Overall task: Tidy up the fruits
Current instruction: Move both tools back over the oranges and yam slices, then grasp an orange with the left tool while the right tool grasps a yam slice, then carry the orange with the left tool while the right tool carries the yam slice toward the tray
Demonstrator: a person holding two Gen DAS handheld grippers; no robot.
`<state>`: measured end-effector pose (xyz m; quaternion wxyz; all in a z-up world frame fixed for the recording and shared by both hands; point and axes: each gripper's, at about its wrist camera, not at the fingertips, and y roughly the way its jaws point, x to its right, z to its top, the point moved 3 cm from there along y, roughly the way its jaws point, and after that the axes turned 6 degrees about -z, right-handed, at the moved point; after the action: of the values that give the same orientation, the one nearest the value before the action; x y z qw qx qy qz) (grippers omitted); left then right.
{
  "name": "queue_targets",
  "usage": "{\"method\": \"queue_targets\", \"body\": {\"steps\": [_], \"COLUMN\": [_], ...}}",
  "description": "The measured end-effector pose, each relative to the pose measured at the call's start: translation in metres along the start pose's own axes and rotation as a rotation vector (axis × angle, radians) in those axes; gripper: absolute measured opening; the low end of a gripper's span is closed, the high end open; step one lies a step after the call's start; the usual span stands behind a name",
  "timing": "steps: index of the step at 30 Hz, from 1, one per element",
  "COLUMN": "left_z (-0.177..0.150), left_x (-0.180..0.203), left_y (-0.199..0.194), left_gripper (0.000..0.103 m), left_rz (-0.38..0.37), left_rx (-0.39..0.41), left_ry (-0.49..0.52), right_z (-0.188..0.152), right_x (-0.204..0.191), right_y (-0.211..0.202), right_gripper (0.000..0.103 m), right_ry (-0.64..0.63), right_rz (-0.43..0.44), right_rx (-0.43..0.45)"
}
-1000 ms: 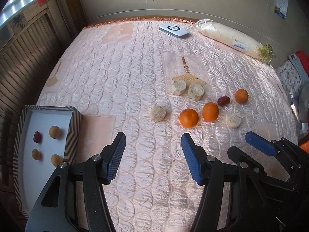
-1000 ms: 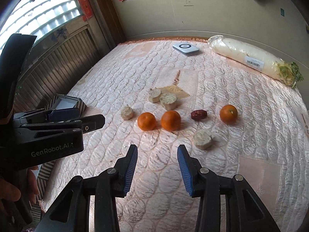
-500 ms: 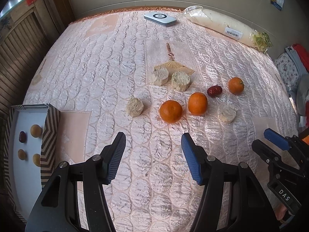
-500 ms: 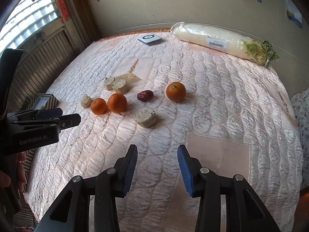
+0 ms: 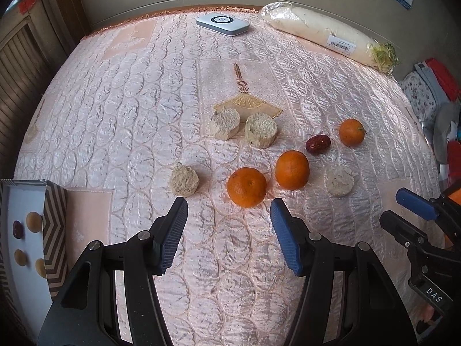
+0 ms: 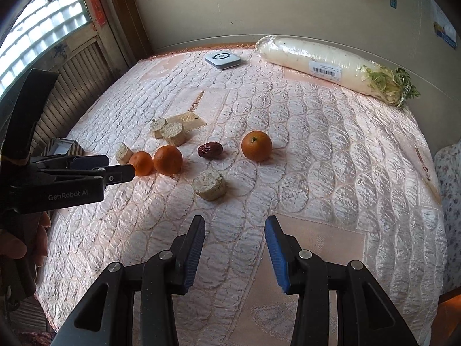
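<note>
Oranges [image 5: 246, 186], round and glossy, rest on quilted satin cover [image 5: 144, 115].

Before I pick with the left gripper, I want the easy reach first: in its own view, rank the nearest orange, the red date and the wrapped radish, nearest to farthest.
1. Nearest orange, just ahead of the left gripper, between its open jaws.
2. Red date, farther ahead, to the right.
3. Wrapped radish, at the far right edge.

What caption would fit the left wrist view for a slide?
Open left gripper faces the nearest orange on the quilted bed, striped box at left.
</note>
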<state>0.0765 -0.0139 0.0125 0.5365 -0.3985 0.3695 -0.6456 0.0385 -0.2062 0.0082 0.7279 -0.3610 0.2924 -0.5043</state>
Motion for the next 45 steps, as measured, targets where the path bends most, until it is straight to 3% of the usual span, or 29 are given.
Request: {"method": "queue_targets", "body": {"steps": [15,17,19,21,39,42,45], "left_z": [0.006,0.006,0.006,0.006,-0.007,-0.010,-0.012], "left_x": [0.007,0.008,0.008,0.008,-0.006,-0.009,-0.012], "left_y": [0.017,0.019,0.022,0.024,0.003,-0.001,-0.007], "left_gripper": [0.060,0.051,0.035,0.032,0.031,0.031,0.031], "left_rz": [-0.042,-0.053,-0.048,-0.056,0.020,0.032,0.047], "left_rx": [0.009,0.010,0.004,-0.001,0.004,0.006,0.016], "left_ry": [0.069,0.080,0.091,0.085,0.013,0.001,-0.009], "right_z": [0.003,0.004,0.005,0.007,0.025,0.025,0.023], "right_x": [-0.006,-0.005,-0.005,-0.005,-0.022,-0.026,-0.030], "right_y": [0.013,0.015,0.017,0.020,0.055,0.058,0.056], "right_gripper": [0.041,0.041,0.041,0.041,0.041,0.029,0.029], "right_ry": [-0.019,-0.019,-0.018,-0.021,-0.091,-0.112,-0.139], "right_rz": [0.023,0.025,0.029,0.030,0.033,0.044,0.010], "right_rx": [-0.023,-0.022,-0.024,-0.026,-0.042,-0.043,-0.042]}}
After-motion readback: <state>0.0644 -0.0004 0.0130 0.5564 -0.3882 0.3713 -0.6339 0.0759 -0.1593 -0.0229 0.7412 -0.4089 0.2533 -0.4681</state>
